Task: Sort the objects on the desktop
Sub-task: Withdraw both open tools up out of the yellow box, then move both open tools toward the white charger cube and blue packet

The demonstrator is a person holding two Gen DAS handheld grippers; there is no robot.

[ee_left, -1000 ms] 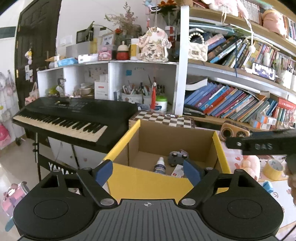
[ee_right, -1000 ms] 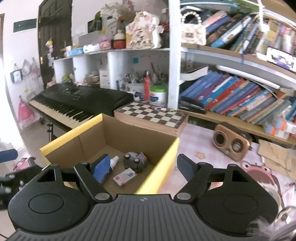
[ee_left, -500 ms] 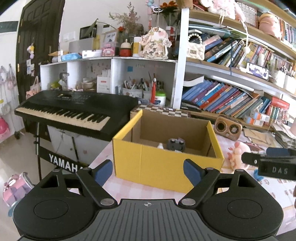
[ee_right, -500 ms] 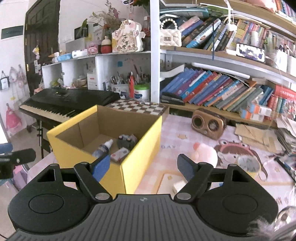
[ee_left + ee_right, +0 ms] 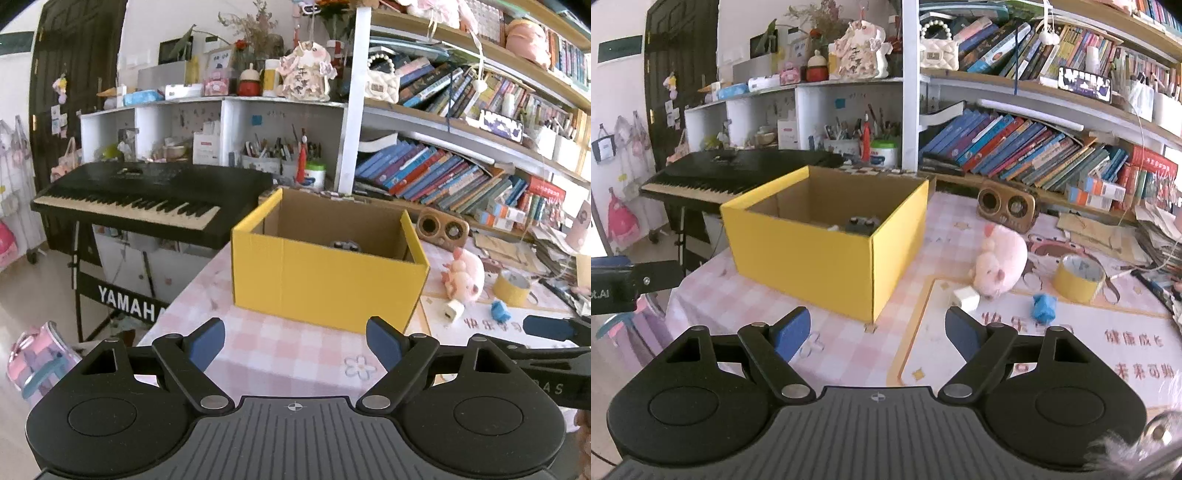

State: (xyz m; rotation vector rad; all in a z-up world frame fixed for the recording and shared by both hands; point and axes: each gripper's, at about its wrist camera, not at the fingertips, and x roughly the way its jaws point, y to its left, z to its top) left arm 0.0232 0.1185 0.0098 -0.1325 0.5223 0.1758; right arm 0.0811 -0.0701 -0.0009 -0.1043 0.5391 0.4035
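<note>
A yellow cardboard box (image 5: 325, 280) (image 5: 820, 258) stands open on the pink checked tablecloth, with a dark grey toy (image 5: 862, 224) showing inside it. Right of the box lie a pink plush pig (image 5: 999, 264) (image 5: 466, 275), a small white cube (image 5: 967, 298) (image 5: 452, 310), a blue crumpled bit (image 5: 1043, 305) (image 5: 499, 311) and a yellow tape roll (image 5: 1078, 277) (image 5: 511, 288). My left gripper (image 5: 295, 345) is open and empty, short of the box's front wall. My right gripper (image 5: 875, 334) is open and empty, near the box's front right corner.
A wooden speaker (image 5: 1006, 203) stands behind the pig. A black keyboard (image 5: 147, 194) on a stand sits left of the table, past its edge. Bookshelves (image 5: 1034, 147) fill the back. Papers (image 5: 1156, 236) pile up at the far right.
Both grippers have pulled back from above the box toward the table's near edge. The box now looks smaller and farther, and the pig, cube and tape have come into view.
</note>
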